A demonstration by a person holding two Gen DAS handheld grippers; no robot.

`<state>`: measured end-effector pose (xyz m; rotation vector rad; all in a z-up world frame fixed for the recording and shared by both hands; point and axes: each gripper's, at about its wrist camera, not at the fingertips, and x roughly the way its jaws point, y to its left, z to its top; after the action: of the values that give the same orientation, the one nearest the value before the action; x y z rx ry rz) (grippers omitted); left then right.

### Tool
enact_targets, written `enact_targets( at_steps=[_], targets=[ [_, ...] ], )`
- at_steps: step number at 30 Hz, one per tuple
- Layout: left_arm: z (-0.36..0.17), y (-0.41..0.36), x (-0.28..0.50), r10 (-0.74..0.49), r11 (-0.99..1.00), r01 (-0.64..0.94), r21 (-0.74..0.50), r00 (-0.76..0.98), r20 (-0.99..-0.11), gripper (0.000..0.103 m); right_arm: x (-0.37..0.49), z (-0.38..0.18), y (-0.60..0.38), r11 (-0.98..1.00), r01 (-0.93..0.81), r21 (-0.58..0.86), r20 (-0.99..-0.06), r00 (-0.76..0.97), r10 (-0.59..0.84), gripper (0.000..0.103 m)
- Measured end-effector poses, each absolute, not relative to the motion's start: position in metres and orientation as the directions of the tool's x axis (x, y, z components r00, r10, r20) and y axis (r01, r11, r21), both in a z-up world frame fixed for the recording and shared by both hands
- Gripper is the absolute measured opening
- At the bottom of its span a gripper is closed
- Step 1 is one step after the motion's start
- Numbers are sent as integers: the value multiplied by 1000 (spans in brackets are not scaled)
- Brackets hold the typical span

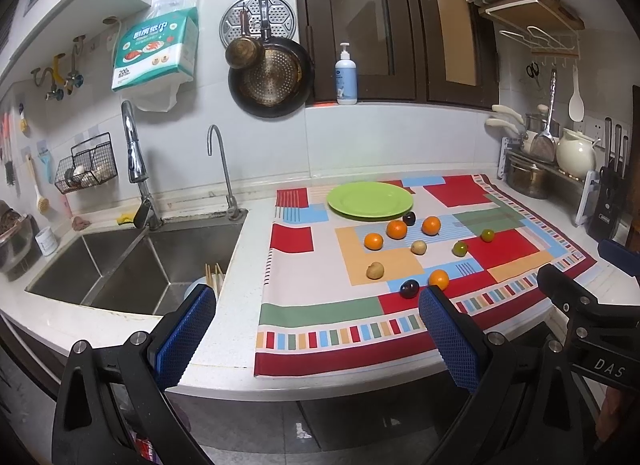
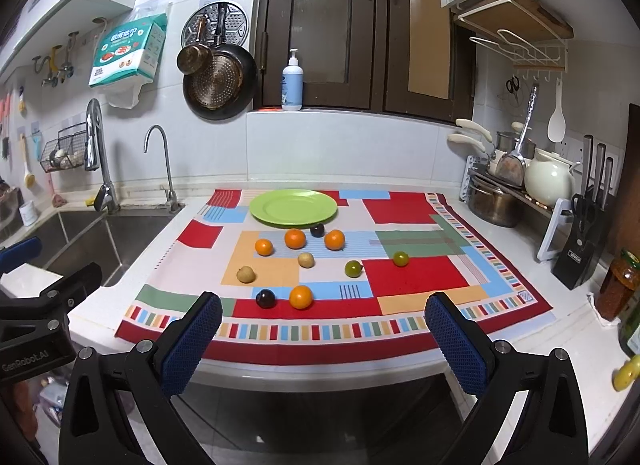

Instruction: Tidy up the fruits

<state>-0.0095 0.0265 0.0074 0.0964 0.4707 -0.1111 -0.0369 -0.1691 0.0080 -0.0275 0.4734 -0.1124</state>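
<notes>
Hovering off the counter edge, left claw (image 1: 316,305) and right claw (image 2: 323,313) both released, green plate (image 2: 293,207) bare.

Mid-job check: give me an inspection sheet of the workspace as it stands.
Surface: white counter under a patterned cloth.
Job's things: green plate holds no fruit; four oranges, two dark plums, two tan fruits and two green fruits lie loose on the cloth.
Clutter: jar at the counter's right edge.
Grippers: left gripper and right gripper open, holding nothing.
Cables: nothing seen.
Surroundings: sink, taps, hanging pans, knife block.
</notes>
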Motion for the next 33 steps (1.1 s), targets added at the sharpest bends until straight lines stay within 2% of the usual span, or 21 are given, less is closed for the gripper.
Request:
enact_targets(
  at_steps=[28, 33],
  targets=[
    [0, 35, 1, -134, 981, 184, 64, 876, -463, 103, -30, 4, -159, 993, 101, -65, -468, 876, -120, 103],
    [-8, 28, 9, -158, 970, 226, 89, 866, -474, 94, -22, -5, -155, 992, 83, -90, -481, 869, -116, 102]
  ],
)
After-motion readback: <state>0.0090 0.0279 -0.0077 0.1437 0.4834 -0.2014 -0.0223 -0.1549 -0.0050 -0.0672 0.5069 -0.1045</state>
